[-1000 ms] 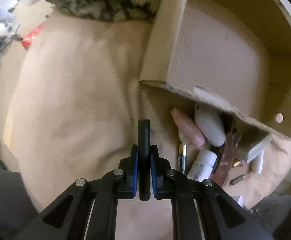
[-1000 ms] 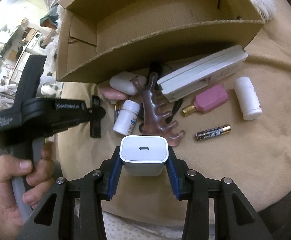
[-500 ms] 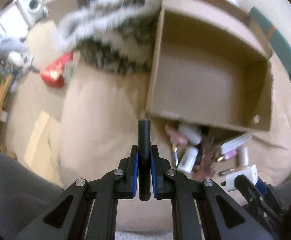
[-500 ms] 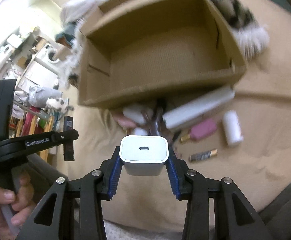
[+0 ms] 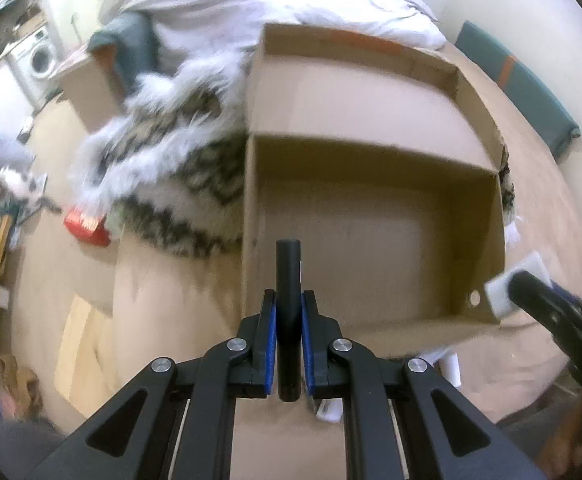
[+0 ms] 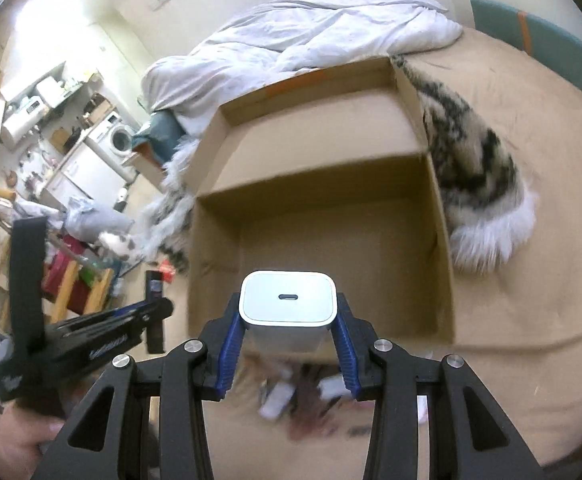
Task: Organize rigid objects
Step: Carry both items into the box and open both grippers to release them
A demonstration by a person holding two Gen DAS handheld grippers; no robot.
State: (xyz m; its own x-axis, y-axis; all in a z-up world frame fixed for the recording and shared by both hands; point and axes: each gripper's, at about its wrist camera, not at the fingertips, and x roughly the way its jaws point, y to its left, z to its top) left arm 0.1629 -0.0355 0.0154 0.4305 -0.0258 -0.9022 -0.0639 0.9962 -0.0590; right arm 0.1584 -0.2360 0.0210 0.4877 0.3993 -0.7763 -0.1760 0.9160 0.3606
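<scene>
My right tongs [image 6: 289, 334] clamping white charger [image 6: 288, 310] above near edge of cardboard box [image 6: 319, 168] on bed, my left tongs [image 5: 289, 338] gripping black cylinder [image 5: 288, 280] at box's left.

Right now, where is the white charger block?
In the right wrist view, the white charger block sits clamped in the right gripper, raised at the near edge of the open cardboard box.

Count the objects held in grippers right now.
2: a black stick in the left gripper, a white charger in the right gripper. Both hang near the box.
</scene>
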